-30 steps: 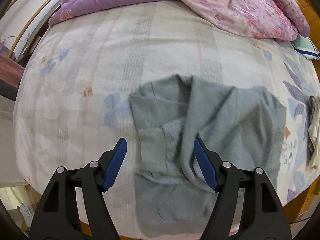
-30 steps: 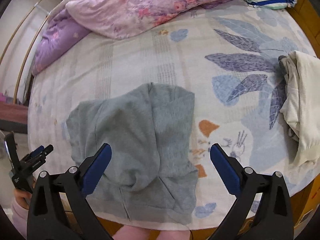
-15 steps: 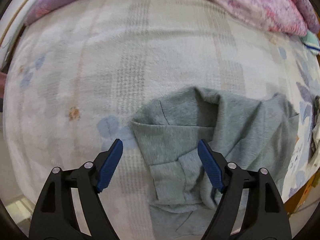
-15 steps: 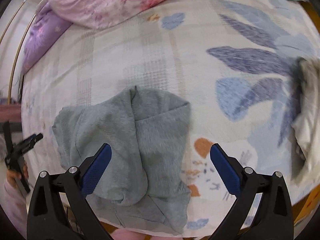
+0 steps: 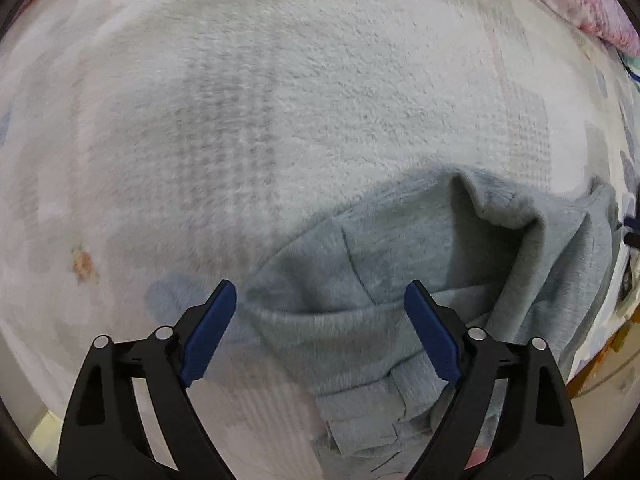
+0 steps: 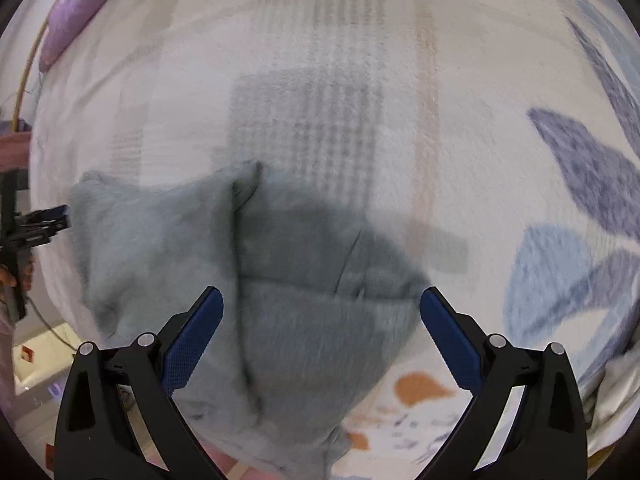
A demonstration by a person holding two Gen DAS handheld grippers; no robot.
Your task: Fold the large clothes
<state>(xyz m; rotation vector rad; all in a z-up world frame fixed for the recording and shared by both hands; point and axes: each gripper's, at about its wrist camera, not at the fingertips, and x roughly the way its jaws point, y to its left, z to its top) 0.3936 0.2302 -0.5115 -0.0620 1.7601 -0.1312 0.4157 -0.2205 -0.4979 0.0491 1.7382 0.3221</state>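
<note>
A crumpled grey sweater (image 5: pixel 420 264) lies on a pale fleece bedspread (image 5: pixel 280 100). In the left wrist view my left gripper (image 5: pixel 320 332) hovers close over the sweater's left edge, jaws still opening, cloth below the gap but not pinched. The sweater (image 6: pixel 300 280) shows in the right wrist view too, with my right gripper (image 6: pixel 322 336) wide open just above its right part, its shadow on the cloth. At that view's left edge the left gripper (image 6: pixel 40 224) shows beside the sweater.
A pink and purple quilt (image 5: pixel 592 0) is bunched at the far end of the bed; its purple part (image 6: pixel 76 4) shows at the upper left. A cream garment (image 6: pixel 616 384) lies at the right edge. The bedspread (image 6: pixel 440 80) has blue leaf prints.
Both grippers have come down close to the sweater, which now fills the lower part of each view. The left jaws have spread wider. The quilt has slid nearly out of view.
</note>
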